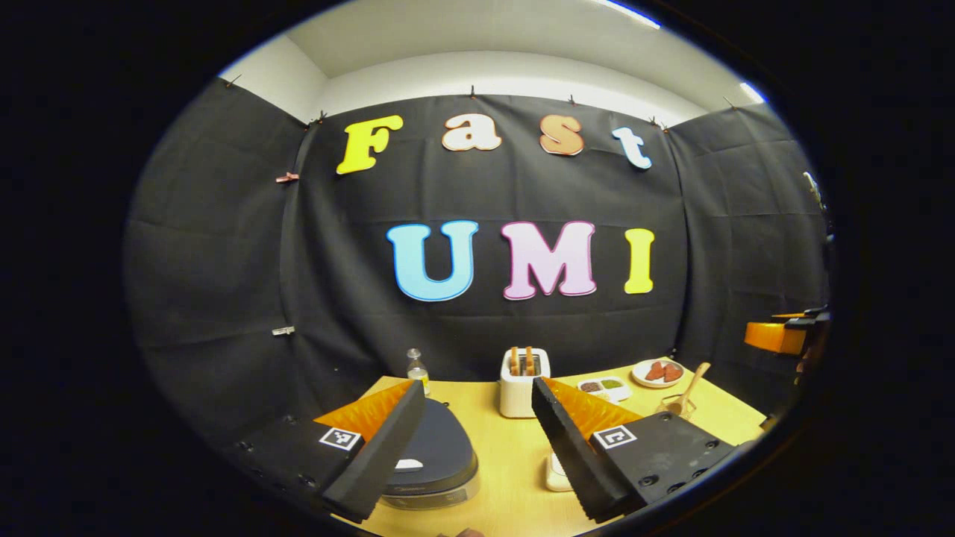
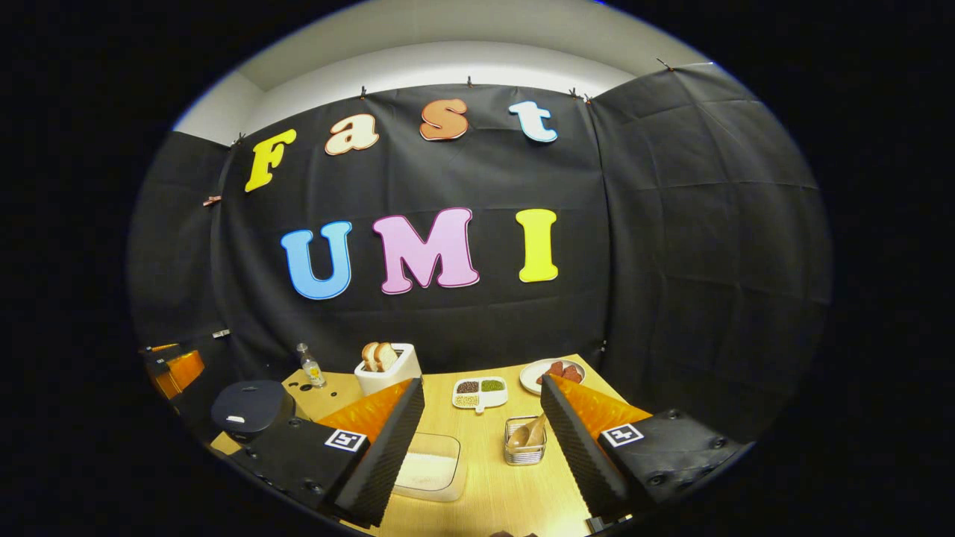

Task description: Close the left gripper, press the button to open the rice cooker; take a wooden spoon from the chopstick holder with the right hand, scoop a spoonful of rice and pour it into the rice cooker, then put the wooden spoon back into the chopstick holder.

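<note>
- On the table [image 2: 477, 455], left side: rice cooker [image 2: 250, 406], lid down.
- Wooden spoon [image 2: 526, 432] stands in chopstick holder [image 2: 524, 441]; rice container [image 2: 427, 466] sits just left of it.
- Left gripper [image 1: 477, 447] and right gripper [image 2: 481, 451]: fingers spread, gripping nothing.
- Stage: fits either a cooker still to open, or a spoon returned.

dark blue-grey rice cooker [image 2: 252, 406], white toaster [image 1: 524, 382], pale wooden table [image 2: 477, 440]
</note>
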